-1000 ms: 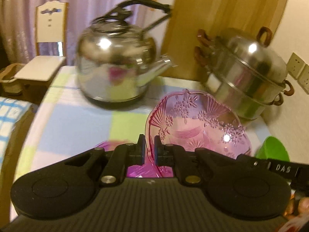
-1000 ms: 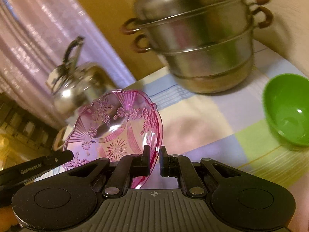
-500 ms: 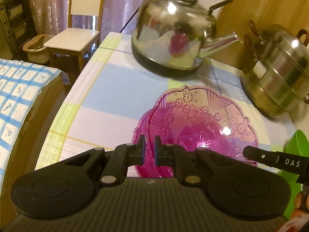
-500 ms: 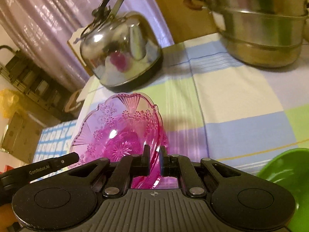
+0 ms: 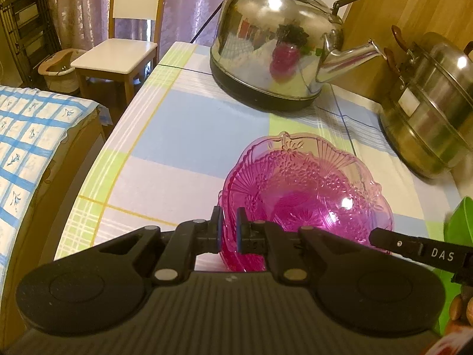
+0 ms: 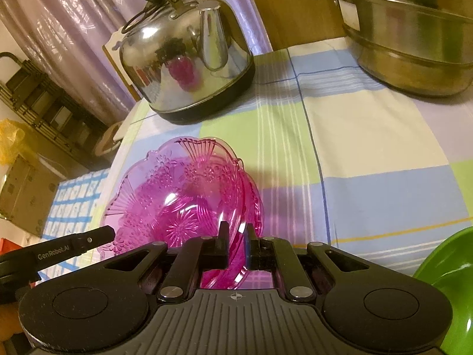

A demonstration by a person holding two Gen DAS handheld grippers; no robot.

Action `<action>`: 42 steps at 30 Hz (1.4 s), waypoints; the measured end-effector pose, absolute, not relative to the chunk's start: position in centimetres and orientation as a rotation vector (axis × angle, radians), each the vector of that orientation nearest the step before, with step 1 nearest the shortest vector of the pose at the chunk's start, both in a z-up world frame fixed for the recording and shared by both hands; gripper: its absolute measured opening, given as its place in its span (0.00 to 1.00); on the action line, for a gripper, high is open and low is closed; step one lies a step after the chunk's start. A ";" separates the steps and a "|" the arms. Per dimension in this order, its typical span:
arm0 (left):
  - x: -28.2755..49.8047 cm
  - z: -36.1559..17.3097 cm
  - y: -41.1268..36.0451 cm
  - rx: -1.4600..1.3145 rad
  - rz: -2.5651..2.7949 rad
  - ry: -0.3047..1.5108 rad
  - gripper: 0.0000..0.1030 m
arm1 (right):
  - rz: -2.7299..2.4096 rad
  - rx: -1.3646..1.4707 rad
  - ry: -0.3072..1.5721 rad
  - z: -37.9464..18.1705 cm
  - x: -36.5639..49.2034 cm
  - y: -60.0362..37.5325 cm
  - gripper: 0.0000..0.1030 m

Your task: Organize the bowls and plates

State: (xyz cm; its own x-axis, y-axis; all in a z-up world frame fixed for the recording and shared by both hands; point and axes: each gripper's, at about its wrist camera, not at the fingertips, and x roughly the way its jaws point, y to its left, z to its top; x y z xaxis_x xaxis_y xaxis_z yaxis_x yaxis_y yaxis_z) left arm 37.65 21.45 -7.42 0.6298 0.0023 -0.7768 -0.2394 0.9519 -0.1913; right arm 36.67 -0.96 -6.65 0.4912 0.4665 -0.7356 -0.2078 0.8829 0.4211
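A pink patterned glass bowl (image 5: 307,195) sits nested in another pink bowl on the checked tablecloth; it also shows in the right wrist view (image 6: 183,204). My left gripper (image 5: 228,222) is shut on the near left rim of the pink bowl. My right gripper (image 6: 236,236) is shut on its right rim, rim between the pads. A green bowl (image 6: 446,278) lies at the lower right, and its edge shows in the left wrist view (image 5: 458,224). The other gripper's tip appears in each view.
A steel kettle (image 5: 275,41) stands at the back of the table, also in the right wrist view (image 6: 186,56). A stacked steel steamer pot (image 5: 428,100) stands back right. The table's left edge (image 5: 118,136) drops to a chair (image 5: 118,53) and a blue checked cloth (image 5: 32,148).
Both grippers have lowered the pink bowl down onto the second pink bowl, towards the table. The views tilted down and the kettle moved up in frame.
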 end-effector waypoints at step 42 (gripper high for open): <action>33.2 -3.1 14.7 -0.280 0.013 0.775 0.36 | 0.386 0.342 0.867 -2.8 32.0 -6.5 0.52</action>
State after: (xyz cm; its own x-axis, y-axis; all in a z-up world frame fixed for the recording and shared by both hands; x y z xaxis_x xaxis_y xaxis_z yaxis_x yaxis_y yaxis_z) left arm 33.20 14.73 -3.14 0.7161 -0.0905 -0.6921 -0.1144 0.9629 -0.2442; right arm 31.98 -6.49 -2.78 0.5865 0.4601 -0.6667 -0.1874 0.8778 0.4409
